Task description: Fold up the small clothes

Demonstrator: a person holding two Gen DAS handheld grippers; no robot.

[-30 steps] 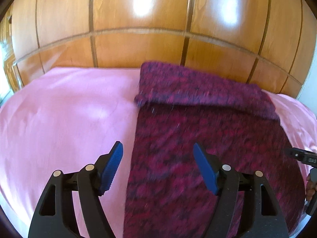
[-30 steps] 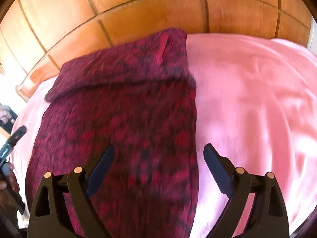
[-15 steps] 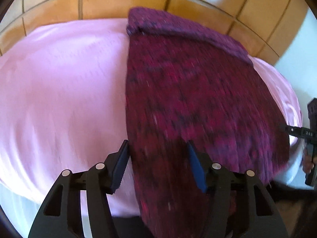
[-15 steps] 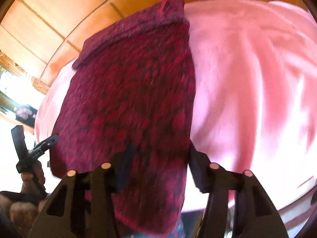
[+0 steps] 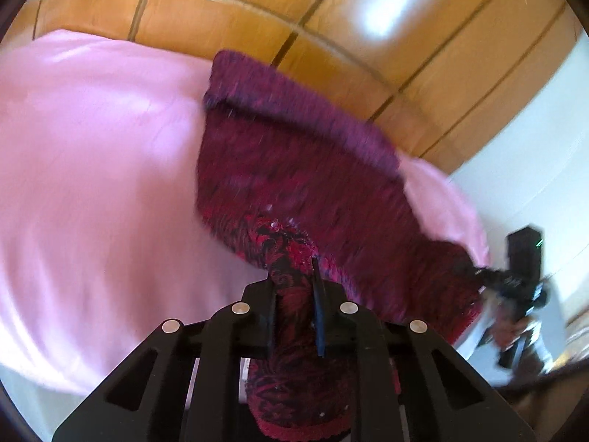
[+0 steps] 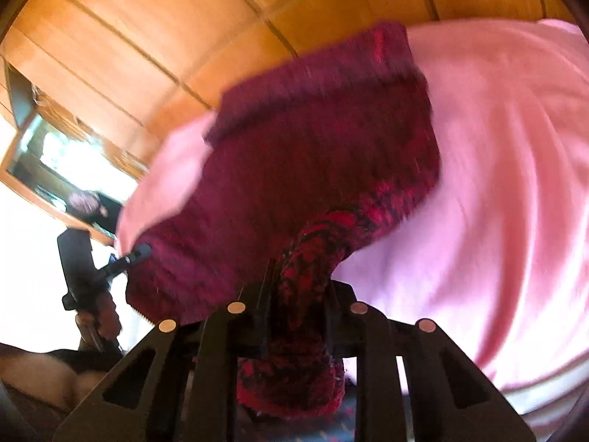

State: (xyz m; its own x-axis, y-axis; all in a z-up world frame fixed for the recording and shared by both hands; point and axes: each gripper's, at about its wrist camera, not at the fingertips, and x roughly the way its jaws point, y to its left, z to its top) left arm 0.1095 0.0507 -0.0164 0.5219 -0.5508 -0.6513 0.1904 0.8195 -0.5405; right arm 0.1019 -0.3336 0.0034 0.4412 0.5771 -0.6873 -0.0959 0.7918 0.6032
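Both tools have just been closing and I now have each clamped on a near corner of the dark red knit garment [image 5: 294,169]: left tool [image 5: 294,294], right tool [image 6: 294,294]. Its far, folded end lies on the pink bed sheet [image 5: 92,154] before wooden panelling [image 5: 228,22].

No writing, label or number can be read anywhere.

Left gripper [image 5: 294,294], right gripper [image 6: 294,294]: black plastic frames, silver rivets, blue-padded jaws.
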